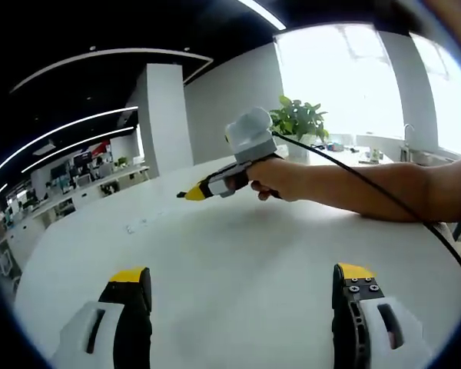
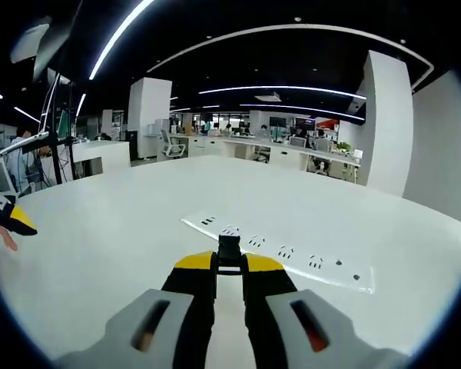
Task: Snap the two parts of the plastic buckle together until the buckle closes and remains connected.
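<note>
Buckle part (image 2: pixel 229 252): black, clamped between the narrowed jaws of the right gripper (image 2: pixel 229 265), protruding past the yellow tips. White power strip (image 2: pixel 292 255): on the white table (image 2: pixel 100 254), just ahead of that gripper. Left gripper (image 1: pixel 242 288): jaws wide, holding nothing, above the table

Bright daylight floods in from the large blown-out window (image 1: pixel 384 84) in the left gripper view, washing out its panes, while long white ceiling light strips (image 2: pixel 292 91) glow against the dark ceiling in the right gripper view. The broad white matte tabletop (image 2: pixel 107 246) reflects evenly, with only soft, faint shadows. Fisheye distortion bends straight lines toward the edges, and distant office furniture looks soft.
</note>
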